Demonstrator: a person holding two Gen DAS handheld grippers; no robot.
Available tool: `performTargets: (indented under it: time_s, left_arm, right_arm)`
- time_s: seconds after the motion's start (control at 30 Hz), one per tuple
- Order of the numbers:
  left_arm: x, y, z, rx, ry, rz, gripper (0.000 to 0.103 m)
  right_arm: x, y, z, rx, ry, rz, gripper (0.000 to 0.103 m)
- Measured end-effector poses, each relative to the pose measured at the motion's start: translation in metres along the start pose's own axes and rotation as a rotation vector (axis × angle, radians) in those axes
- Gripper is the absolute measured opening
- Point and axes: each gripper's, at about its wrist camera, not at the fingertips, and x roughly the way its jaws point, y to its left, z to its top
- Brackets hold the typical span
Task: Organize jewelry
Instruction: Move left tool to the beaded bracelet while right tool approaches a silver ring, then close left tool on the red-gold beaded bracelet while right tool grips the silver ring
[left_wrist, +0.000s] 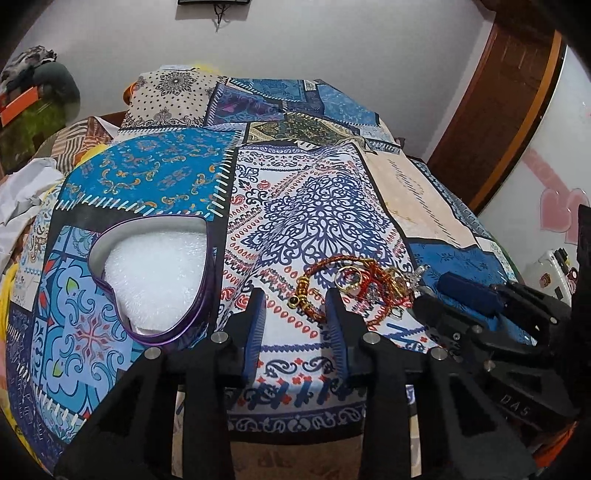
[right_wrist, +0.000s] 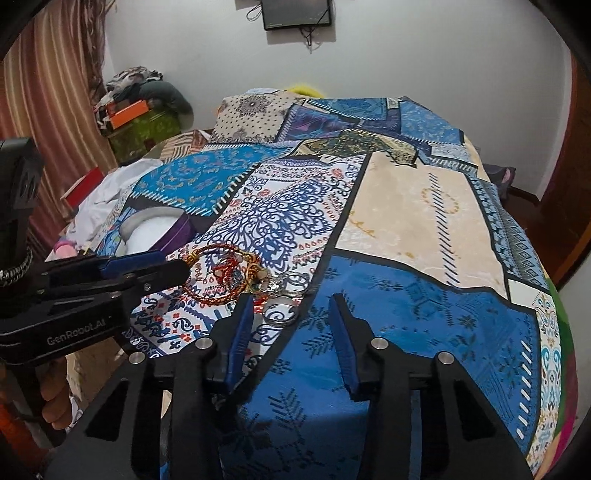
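A pile of jewelry (left_wrist: 354, 284) lies on the patterned bedspread: a red and gold braided bracelet (left_wrist: 314, 295), gold rings and silver pieces. It also shows in the right wrist view (right_wrist: 236, 277), with a silver ring (right_wrist: 280, 314) at its near edge. A purple heart-shaped box (left_wrist: 155, 280) with white padding sits to the left, open. My left gripper (left_wrist: 295, 295) is open and empty, its right finger beside the bracelet. My right gripper (right_wrist: 290, 299) is open and empty, just in front of the silver ring; it also shows in the left wrist view (left_wrist: 436, 288).
The patchwork bedspread (right_wrist: 406, 221) covers the whole bed. Crumpled white cloth (left_wrist: 22, 195) and clutter lie at the left edge. A wooden door (left_wrist: 509, 92) stands at the right, a wall behind.
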Motion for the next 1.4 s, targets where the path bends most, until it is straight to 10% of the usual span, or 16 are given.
performTargets:
  time_s: [0.23, 1.4]
  left_arm:
    - [0.006, -0.002, -0.002, 0.021, 0.0, 0.009, 0.011]
    - [-0.1, 0.002, 0.015, 0.007, -0.226, 0.02, 0.009]
  right_arm:
    - [0.005, 0.003, -0.003, -0.014, 0.009, -0.002, 0.029]
    - [-0.057, 0.026, 0.026, -0.033, -0.164, -0.057, 0.02]
